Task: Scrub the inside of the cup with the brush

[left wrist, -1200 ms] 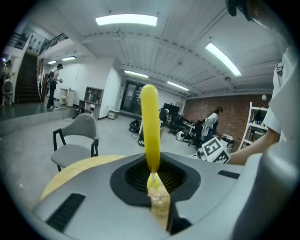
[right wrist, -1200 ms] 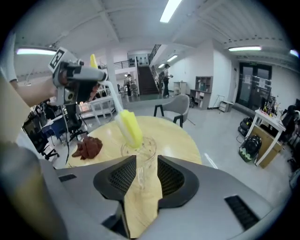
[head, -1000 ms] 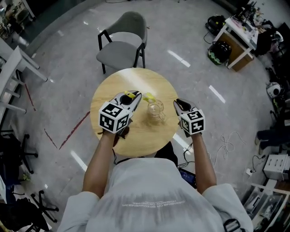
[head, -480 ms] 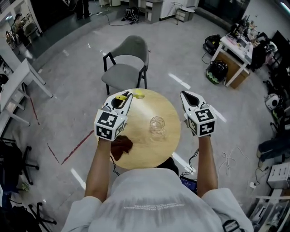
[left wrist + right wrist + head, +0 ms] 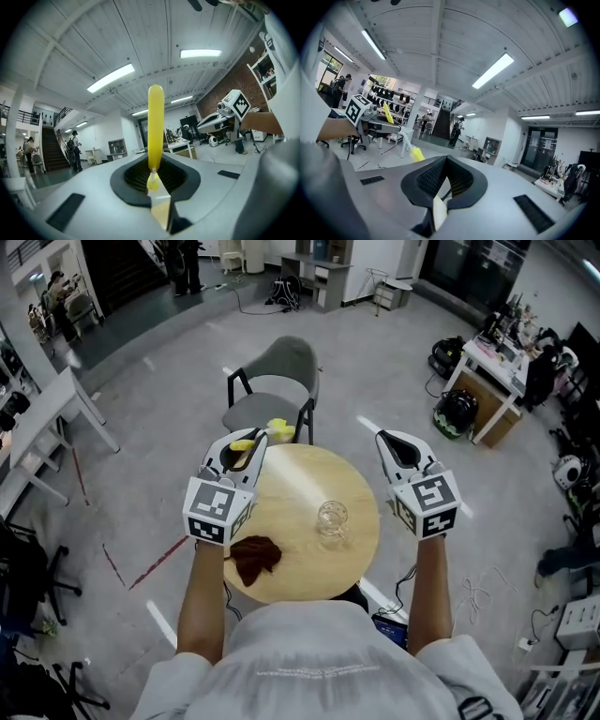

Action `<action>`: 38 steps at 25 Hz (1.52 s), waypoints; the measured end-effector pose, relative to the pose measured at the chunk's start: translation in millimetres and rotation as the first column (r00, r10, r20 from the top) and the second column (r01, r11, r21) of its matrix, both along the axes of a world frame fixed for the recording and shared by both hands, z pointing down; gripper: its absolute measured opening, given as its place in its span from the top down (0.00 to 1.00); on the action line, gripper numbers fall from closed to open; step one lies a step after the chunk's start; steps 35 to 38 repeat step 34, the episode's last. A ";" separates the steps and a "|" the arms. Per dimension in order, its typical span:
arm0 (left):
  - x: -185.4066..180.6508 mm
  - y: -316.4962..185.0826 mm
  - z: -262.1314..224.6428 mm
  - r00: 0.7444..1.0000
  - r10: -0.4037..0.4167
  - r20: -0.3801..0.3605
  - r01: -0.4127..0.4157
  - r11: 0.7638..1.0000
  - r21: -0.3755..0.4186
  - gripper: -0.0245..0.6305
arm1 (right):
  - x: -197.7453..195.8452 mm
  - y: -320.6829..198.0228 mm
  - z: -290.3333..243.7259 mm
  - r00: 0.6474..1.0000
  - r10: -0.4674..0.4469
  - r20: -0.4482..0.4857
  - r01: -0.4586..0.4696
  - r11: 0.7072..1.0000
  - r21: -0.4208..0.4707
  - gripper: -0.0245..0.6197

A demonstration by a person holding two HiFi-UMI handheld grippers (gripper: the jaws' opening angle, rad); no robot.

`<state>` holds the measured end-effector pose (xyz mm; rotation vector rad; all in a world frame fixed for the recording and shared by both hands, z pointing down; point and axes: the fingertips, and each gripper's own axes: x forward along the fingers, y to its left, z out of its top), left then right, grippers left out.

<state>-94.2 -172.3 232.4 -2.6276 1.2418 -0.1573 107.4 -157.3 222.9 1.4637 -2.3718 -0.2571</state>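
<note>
A clear glass cup (image 5: 331, 518) stands right of centre on the round wooden table (image 5: 300, 479). My left gripper (image 5: 253, 442) hovers over the table's left rim, shut on a yellow brush (image 5: 278, 430) whose end pokes out past the jaws. In the left gripper view the brush (image 5: 155, 123) rises straight from the closed left gripper (image 5: 154, 182). My right gripper (image 5: 399, 441) hangs over the table's right edge, and its own view shows the right gripper (image 5: 443, 183) shut on nothing. Both grippers are held well above the cup, one on each side of it.
A crumpled brown cloth (image 5: 254, 557) lies on the table's near left part. A grey chair (image 5: 272, 395) stands behind the table. Desks with gear (image 5: 492, 352) fill the far right, cables (image 5: 478, 594) lie on the floor, and people (image 5: 186, 261) stand far off.
Both grippers have lifted away from the table and spread apart. The right one has left the cup's side. The cup stays put, and the brown cloth has come into view.
</note>
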 end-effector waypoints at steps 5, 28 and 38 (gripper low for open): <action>-1.4 4.5 -12.1 1.000 -0.013 0.002 0.013 1.000 0.020 0.89 | -10.1 2.0 -11.7 1.000 -0.030 0.000 0.030 0.999 0.022 0.92; 14.7 25.1 -0.8 0.999 -0.001 0.045 0.001 1.000 0.006 0.89 | -3.1 20.7 -3.7 0.999 -0.040 -0.013 0.040 0.999 0.021 0.92; 10.7 24.2 0.6 0.999 -0.012 0.047 0.011 1.000 0.009 0.89 | -4.6 20.0 0.3 0.999 -0.039 -0.015 0.040 0.999 0.016 0.92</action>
